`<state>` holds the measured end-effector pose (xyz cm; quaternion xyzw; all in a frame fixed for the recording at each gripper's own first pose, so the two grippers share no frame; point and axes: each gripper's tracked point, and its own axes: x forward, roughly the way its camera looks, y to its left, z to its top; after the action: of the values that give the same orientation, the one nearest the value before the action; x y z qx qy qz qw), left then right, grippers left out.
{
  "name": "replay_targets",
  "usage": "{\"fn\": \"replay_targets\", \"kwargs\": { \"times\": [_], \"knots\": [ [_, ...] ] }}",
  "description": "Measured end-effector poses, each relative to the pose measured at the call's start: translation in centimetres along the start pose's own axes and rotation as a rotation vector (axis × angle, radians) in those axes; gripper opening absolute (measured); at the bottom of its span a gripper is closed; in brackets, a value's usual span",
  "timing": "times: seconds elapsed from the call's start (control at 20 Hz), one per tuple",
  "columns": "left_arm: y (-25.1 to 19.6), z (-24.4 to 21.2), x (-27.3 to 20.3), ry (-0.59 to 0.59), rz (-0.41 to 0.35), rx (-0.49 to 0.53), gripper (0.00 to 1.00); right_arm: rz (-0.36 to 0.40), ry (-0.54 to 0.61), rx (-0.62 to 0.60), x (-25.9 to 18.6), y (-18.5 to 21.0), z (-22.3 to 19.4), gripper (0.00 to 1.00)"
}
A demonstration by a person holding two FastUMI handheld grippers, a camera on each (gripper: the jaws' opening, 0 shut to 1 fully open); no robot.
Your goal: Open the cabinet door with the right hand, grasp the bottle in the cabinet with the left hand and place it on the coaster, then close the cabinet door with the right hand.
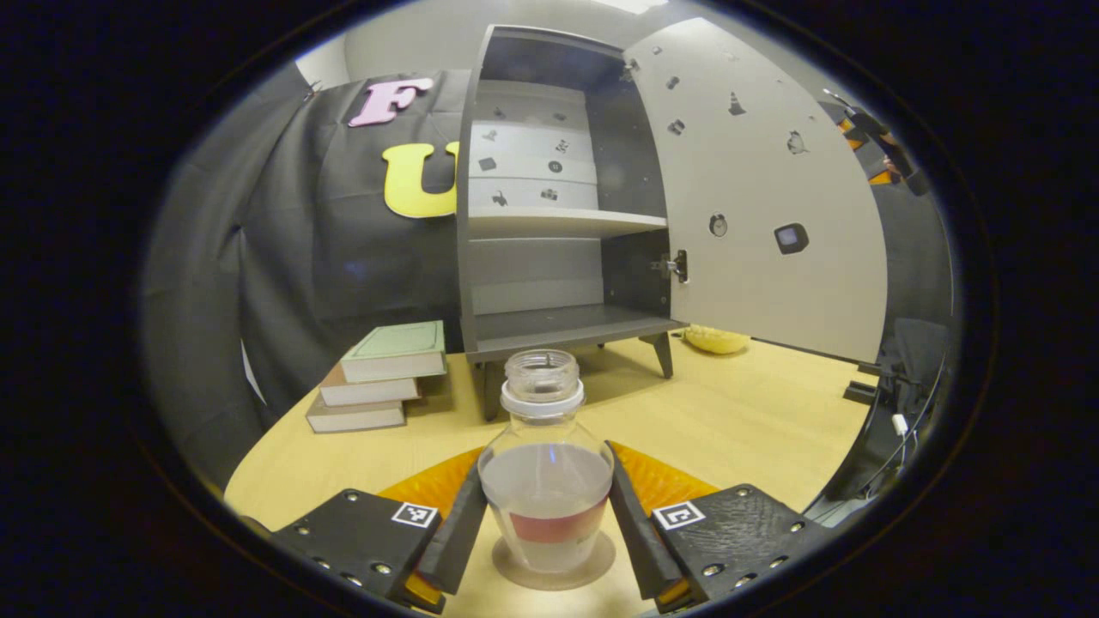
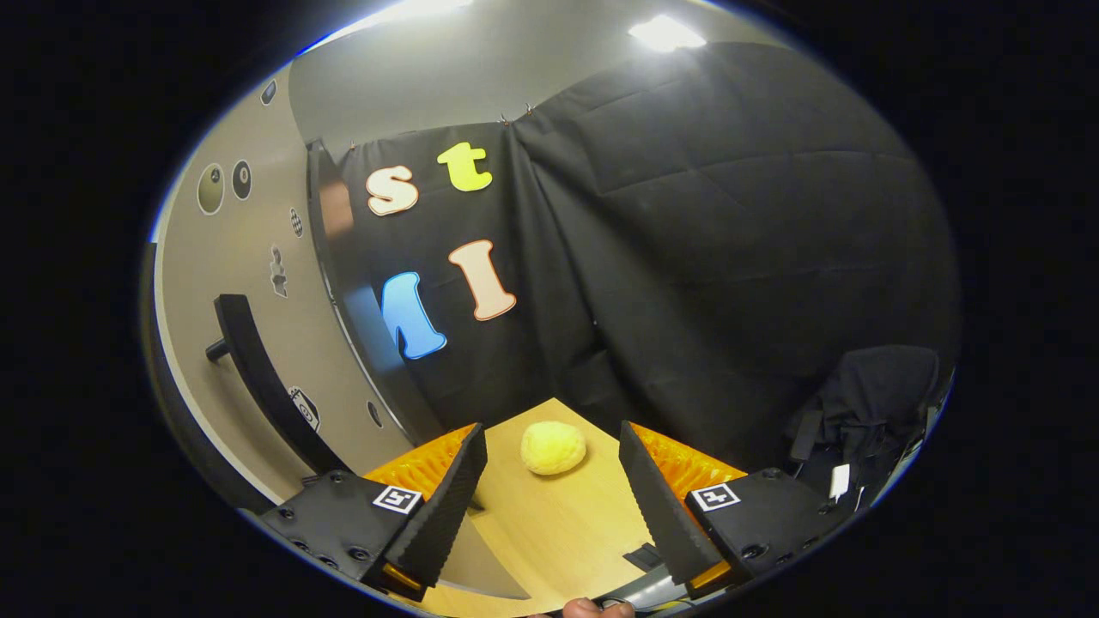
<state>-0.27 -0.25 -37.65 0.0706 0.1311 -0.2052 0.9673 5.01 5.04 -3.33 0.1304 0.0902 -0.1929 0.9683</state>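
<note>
- Cabinet door [image 1: 755, 197] stands open.
- Left claw [image 1: 547, 515] grasps the bottle [image 1: 545, 481], which sits on the coaster [image 1: 592, 566].
- Right claw [image 2: 549, 506], released, hangs beside the door handle [image 2: 258, 378]; closing remains.

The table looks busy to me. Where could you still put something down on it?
Bare tabletop stretches right of the bottle, up to the open cabinet door. A smaller patch lies between the stacked books and the bottle. The cabinet's shelves look bare too. It is crowded where the left gripper flanks the bottle on its coaster.
</note>
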Motion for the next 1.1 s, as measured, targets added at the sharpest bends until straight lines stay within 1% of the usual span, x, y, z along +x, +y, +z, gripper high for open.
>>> {"fn": "replay_targets", "kwargs": {
  "times": [0.05,0.1,0.2,0.35,0.4,0.45,0.5,0.65,0.7,0.8,0.85,0.9,0.95,1.0,1.1],
  "knots": [
    [0.0,0.1,-0.1,0.005,-0.001,0.002,0.75,-0.003,-0.003,-0.006,-0.2,-0.2,-0.1,0.98],
    [0.0,0.4,-0.1,0.006,-0.005,0.006,0.82,-0.005,-0.002,-0.008,-0.3,-0.5,-0.3,0.98],
    [-0.1,1.4,-0.2,-0.002,-0.009,0.016,0.87,-0.010,0.006,0.011,-0.5,-0.8,-0.9,0.98],
    [0.2,2.6,-0.7,-0.004,-0.004,0.024,0.87,-0.009,0.028,0.044,-0.7,-1.0,-2.3,0.98],
    [0.3,3.2,-1.0,-0.008,-0.004,0.017,0.90,-0.008,0.036,0.045,-0.7,-1.1,-2.8,0.98],
    [0.3,3.9,-1.3,-0.012,-0.004,0.006,0.87,-0.007,0.038,0.041,-0.6,-1.1,-3.0,0.98],
    [0.3,4.7,-1.9,-0.019,0.000,0.000,0.92,-0.006,0.035,0.037,-0.5,-1.3,-3.0,0.98],
    [0.6,7.8,-3.1,-0.048,0.026,0.001,0.90,0.012,0.020,0.037,0.2,-1.7,-2.6,0.98],
    [0.6,8.8,-3.5,-0.055,0.037,-0.008,0.87,0.017,0.008,0.041,0.6,-2.0,-2.2,0.98],
    [0.7,11.3,-4.8,-0.075,0.080,-0.041,0.87,0.035,-0.013,0.052,1.6,-2.4,-1.4,0.98],
    [0.5,12.8,-5.8,-0.088,0.111,-0.061,0.89,0.043,-0.015,0.049,2.3,-2.7,-1.2,0.98],
    [0.4,14.1,-6.6,-0.100,0.141,-0.078,0.87,0.048,-0.006,0.052,2.9,-3.1,-0.9,0.98],
    [0.4,15.5,-7.4,-0.113,0.172,-0.099,0.87,0.062,0.000,0.066,3.4,-3.3,-0.6,0.98],
    [0.1,16.8,-8.2,-0.123,0.200,-0.124,0.89,0.081,-0.006,0.075,3.8,-3.3,0.0,0.98],
    [-0.3,18.6,-8.9,-0.116,0.250,-0.154,0.89,0.105,-0.026,0.041,4.8,-3.6,0.9,0.98]
  ]
}}
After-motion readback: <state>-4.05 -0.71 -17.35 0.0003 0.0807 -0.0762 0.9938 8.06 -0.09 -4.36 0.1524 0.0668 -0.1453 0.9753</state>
